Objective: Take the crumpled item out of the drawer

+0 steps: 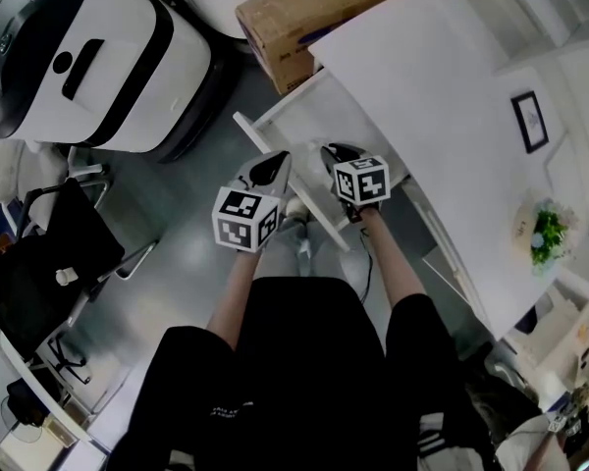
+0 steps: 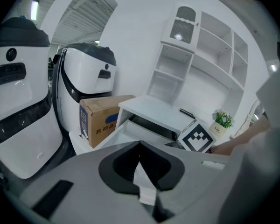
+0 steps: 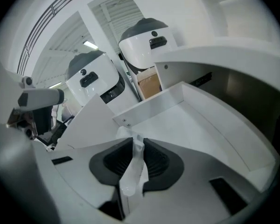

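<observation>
In the head view, both tools are being held side by side over the open drawer (image 1: 314,106) of a white desk (image 1: 442,86). The left gripper (image 1: 271,170) is being kept at 9 o'clock of the right gripper (image 1: 339,155). A cardboard box (image 1: 294,18) is being seen at 12 o'clock of the drawer. The task's thing cannot be made out here.

In the left gripper view, the jaws of the left gripper (image 2: 139,146) are being pressed together at their tips, and nothing is being gripped by them. The drawer (image 2: 126,132) is being shown at 12 o'clock of the jaws, the cardboard box (image 2: 100,118) at 10 o'clock, and the other tool's marker cube (image 2: 197,136) at 2 o'clock.

In the right gripper view, a white crumpled item (image 3: 132,169) is being pinched between the dark pads of the right gripper (image 3: 136,141). A little of the item is being shown past the tips. It is being held over the open drawer (image 3: 200,120), whose floor is being seen at 1 o'clock.
</observation>
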{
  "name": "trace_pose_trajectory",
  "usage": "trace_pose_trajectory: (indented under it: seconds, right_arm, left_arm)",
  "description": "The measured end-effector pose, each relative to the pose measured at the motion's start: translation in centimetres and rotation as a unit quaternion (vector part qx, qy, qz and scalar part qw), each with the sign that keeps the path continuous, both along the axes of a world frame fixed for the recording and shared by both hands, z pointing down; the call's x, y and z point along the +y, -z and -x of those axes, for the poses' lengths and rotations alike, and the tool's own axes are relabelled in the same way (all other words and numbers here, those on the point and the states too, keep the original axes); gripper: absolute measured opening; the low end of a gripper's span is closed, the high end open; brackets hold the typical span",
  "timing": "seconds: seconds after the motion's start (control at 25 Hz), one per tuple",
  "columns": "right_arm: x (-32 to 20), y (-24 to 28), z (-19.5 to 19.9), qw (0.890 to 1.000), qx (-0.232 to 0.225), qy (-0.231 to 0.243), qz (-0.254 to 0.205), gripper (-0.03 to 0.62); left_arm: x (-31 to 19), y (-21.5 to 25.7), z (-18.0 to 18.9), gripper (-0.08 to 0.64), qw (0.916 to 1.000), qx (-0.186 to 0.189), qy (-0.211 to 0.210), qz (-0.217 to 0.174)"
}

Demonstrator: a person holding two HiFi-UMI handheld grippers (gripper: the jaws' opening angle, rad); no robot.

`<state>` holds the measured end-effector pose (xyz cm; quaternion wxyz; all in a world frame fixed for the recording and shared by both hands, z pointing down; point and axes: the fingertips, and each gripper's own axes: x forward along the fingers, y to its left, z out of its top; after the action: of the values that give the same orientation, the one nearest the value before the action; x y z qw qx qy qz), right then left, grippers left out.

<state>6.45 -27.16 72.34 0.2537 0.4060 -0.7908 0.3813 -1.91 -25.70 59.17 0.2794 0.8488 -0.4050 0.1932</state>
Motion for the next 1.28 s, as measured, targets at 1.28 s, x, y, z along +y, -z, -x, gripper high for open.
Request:
trace_pose_trajectory:
  seconds: [1.28]
  right_arm:
    - [2.8, 21.9, -4.2, 0.966, -0.119, -0.095, -0.21, 0.06]
  left_arm:
    - [2.3, 10.9, 1.0, -0.003, 0.9905, 0.063, -0.018, -0.121]
